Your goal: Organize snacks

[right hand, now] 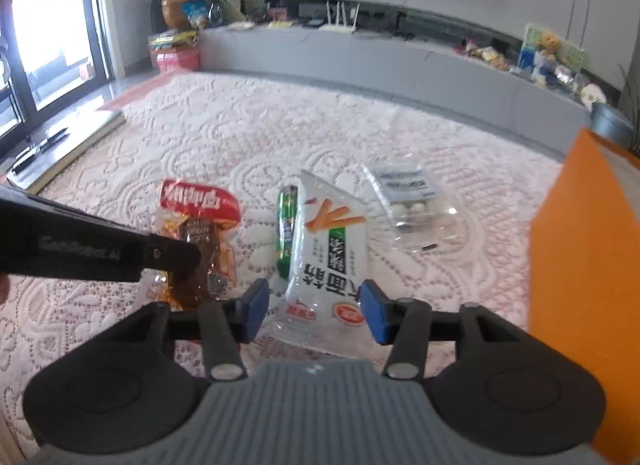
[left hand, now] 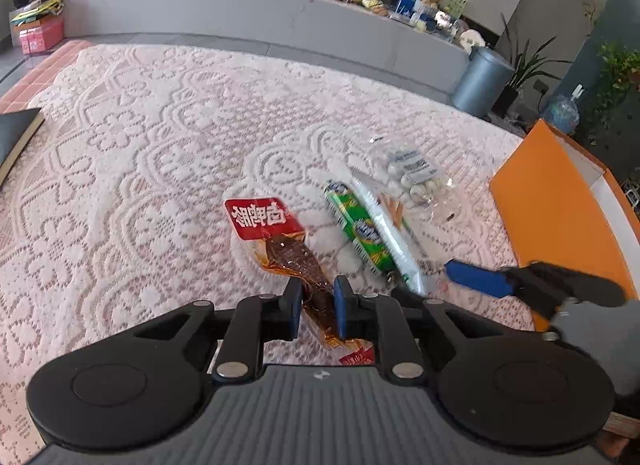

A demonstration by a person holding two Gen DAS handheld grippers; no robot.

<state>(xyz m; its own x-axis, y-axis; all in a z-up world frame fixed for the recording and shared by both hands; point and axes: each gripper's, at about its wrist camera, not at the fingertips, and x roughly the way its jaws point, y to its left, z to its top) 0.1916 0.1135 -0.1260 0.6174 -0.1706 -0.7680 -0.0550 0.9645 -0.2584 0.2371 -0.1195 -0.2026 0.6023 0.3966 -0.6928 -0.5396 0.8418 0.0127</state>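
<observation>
Your left gripper (left hand: 317, 297) squeezes the red-topped snack pack (left hand: 280, 241) on the lace desk (left hand: 140, 145). Your right gripper (right hand: 314, 311) is wide apart around the white snack bag (right hand: 328, 249), not pinching it.

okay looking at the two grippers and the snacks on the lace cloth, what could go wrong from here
1. The left gripper pinches only the thin brown end of the red-labelled snack pack; the soft film could slip out or tear if lifted.
2. The right gripper stands open around the white snack bag, which lies against the green sausage stick; closing may nudge or catch it.
3. The grippers are close together, so they might bump. The orange box also stands near the right one.
</observation>
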